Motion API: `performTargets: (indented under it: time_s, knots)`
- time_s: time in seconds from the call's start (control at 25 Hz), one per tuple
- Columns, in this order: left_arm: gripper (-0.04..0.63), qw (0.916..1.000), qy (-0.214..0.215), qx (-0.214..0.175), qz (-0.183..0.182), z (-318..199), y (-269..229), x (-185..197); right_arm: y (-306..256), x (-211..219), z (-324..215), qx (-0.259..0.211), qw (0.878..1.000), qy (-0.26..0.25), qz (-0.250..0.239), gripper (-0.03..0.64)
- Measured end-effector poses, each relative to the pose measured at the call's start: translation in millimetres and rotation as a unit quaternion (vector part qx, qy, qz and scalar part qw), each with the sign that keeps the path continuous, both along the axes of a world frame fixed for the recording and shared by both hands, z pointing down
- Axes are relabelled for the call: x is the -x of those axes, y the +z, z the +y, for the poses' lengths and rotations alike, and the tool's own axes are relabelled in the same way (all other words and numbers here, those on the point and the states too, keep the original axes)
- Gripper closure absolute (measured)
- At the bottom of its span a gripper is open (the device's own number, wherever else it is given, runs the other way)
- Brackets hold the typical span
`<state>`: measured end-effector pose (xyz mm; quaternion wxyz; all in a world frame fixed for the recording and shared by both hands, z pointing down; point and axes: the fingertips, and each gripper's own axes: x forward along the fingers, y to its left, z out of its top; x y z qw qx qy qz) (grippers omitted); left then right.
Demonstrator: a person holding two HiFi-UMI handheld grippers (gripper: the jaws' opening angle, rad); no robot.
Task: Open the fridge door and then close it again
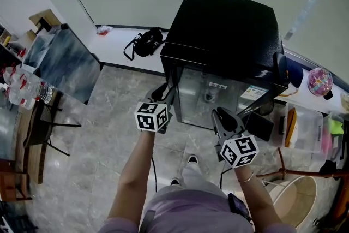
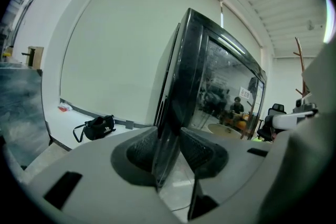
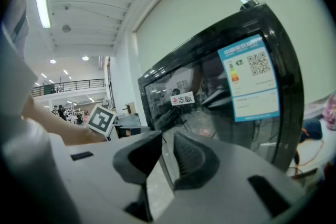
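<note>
Centrally in the head view, the fridge [image 1: 223, 30] stood just beyond both grippers. The left gripper [image 2: 168, 150] pinched the upright left edge of the fridge door [image 2: 226, 86]. The right gripper [image 3: 167, 157], jaws narrowly apart and empty, faced the door's front at lower right. The left hand was judged nearer the edge to swing.

A black bag [image 1: 146, 42] lies on a white ledge [image 1: 117, 49] by the wall, a pink ball [image 1: 320, 81] sits far right, and water bottles [image 1: 27, 87] cluster at the left edge
</note>
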<state>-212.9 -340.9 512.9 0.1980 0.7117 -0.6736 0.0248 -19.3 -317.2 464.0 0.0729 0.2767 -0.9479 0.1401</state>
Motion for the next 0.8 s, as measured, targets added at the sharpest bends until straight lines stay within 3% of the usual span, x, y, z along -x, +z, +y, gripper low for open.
performTargets:
  time_s: [0.12,0.4,0.8]
  knots:
    - [0.477,0.9997,-0.019,0.001,0.012,6,2,3,-2,5,4,-0.003,1.0,-0.008,0.0,0.546]
    - [0.523,0.9978,-0.064,0.017,-0.004,36,-3,16,-14,18,11,-0.018,0.999,-0.026,-0.006,0.557]
    - [0.572,0.9922,-0.123,0.004,-0.02,104,-21,38,-23,55,41,-0.03,0.997,-0.074,-0.007,0.578]
